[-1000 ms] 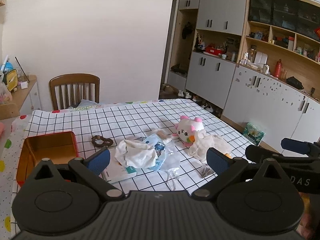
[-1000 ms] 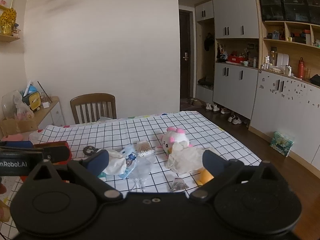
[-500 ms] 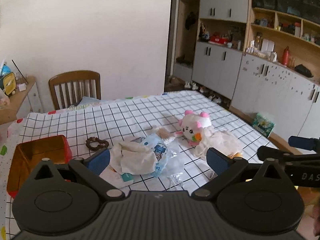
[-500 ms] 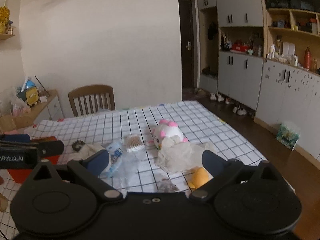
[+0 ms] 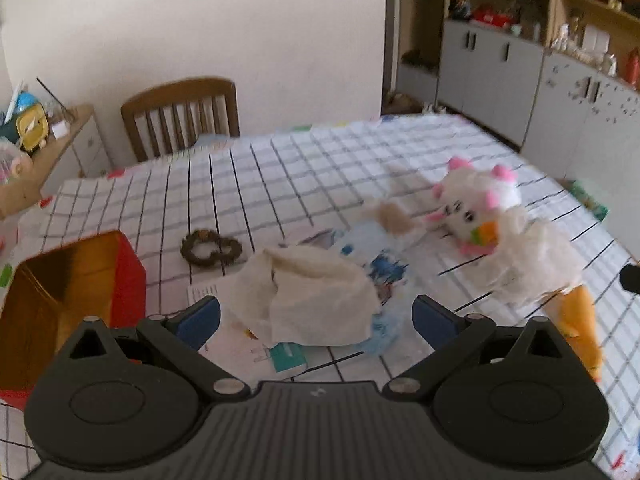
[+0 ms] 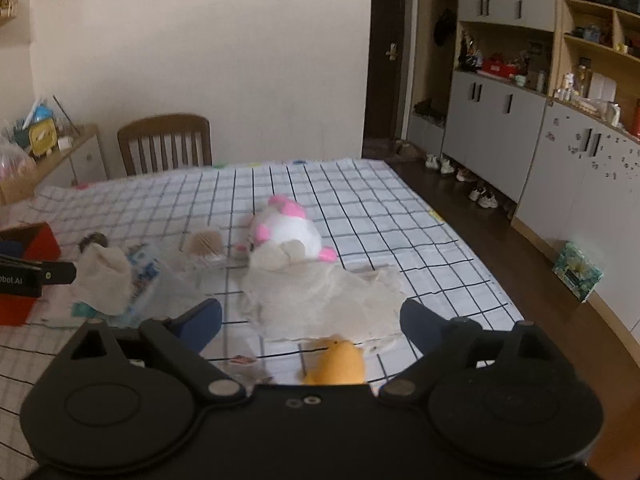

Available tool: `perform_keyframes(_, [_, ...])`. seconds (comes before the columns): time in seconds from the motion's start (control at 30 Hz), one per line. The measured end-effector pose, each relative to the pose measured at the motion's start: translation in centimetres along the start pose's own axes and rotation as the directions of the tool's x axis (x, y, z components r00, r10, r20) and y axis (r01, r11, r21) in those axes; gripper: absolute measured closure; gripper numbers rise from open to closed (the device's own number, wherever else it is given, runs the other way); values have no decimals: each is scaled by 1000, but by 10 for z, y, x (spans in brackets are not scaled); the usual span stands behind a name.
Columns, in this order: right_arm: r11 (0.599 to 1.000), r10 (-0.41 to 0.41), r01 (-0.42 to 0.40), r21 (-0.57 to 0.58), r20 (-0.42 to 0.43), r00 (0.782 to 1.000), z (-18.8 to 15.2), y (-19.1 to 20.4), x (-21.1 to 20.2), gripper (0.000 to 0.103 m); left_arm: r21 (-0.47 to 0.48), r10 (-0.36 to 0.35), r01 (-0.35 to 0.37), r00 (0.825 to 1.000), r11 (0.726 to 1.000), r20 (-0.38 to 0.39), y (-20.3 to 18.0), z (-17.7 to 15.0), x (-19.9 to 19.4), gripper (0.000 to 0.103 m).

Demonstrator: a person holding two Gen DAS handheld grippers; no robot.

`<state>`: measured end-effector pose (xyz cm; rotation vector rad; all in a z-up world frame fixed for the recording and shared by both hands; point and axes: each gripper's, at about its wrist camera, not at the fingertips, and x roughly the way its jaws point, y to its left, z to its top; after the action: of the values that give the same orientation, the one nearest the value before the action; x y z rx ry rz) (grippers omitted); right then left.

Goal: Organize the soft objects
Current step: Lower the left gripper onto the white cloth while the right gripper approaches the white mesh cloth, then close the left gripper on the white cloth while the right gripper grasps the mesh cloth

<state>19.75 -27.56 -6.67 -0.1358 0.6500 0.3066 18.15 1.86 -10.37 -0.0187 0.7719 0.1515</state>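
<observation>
My left gripper (image 5: 316, 318) hangs open just above a crumpled white cloth (image 5: 316, 300) that lies on a blue-and-white packet (image 5: 384, 268). To the right lie a pink-and-white plush toy (image 5: 476, 204), a gauzy cream cloth (image 5: 532, 264) and an orange plush (image 5: 580, 320). The jaws of my right gripper (image 6: 310, 318) stand wide and are closing. They hover over the gauzy cloth (image 6: 320, 300) and the orange plush (image 6: 338, 364), pressing on neither. The plush toy (image 6: 286, 232) lies beyond them.
A red box (image 5: 72, 292) with a gold inside stands open at the table's left. A brown hair tie (image 5: 210, 246) lies beside it, and a pack of cotton swabs (image 5: 394, 216) sits behind the packet. A wooden chair (image 5: 180, 116) stands at the far edge, cupboards (image 6: 496, 128) along the right wall.
Both grippers have come forward and down toward the pile, so the cloths and plush toys look larger and nearer. Nothing on the table has moved.
</observation>
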Motion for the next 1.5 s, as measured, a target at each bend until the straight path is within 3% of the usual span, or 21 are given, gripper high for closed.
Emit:
perform_keyframes(0.1, [1000, 11, -12, -16, -49, 999, 1, -8, 24, 15, -5, 9, -9, 1000, 1000, -28, 0, 3, 21, 1])
perform_keyframes(0.33, [997, 46, -52, -50, -102, 994, 8, -12, 65, 15, -8, 43, -44, 996, 999, -78, 2, 17, 60, 1])
perform_keyframes(0.5, [993, 69, -81, -91, -131, 989, 13, -10, 91, 16, -14, 27, -29, 990, 999, -137, 3, 20, 82, 2])
perform_keyframes(0.7, [988, 94, -116, -106, -196, 976, 9, -6, 120, 25, -39, 8, -15, 984, 999, -177, 4, 21, 95, 18])
perform_keyframes(0.77, [985, 106, -131, -112, -210, 972, 8, -5, 125, 29, -46, 0, -9, 981, 999, -194, 5, 22, 98, 36])
perform_keyframes(0.87, [983, 106, -135, -123, -218, 970, 7, -2, 128, 35, -40, -1, -6, 981, 999, -192, 3, 23, 98, 47])
perform_keyframes(1.17, [981, 123, -150, -119, -207, 971, 8, -5, 123, 72, -63, 5, -17, 982, 998, -189, 6, 25, 92, 81])
perform_keyframes(1.33, [981, 128, -152, -119, -186, 974, 8, -8, 116, 90, -70, 13, -25, 985, 997, -170, 7, 26, 86, 87])
perform_keyframes(1.5, [982, 131, -148, -116, -146, 981, 11, -14, 102, 96, -63, 31, -41, 989, 997, -144, 8, 28, 76, 88])
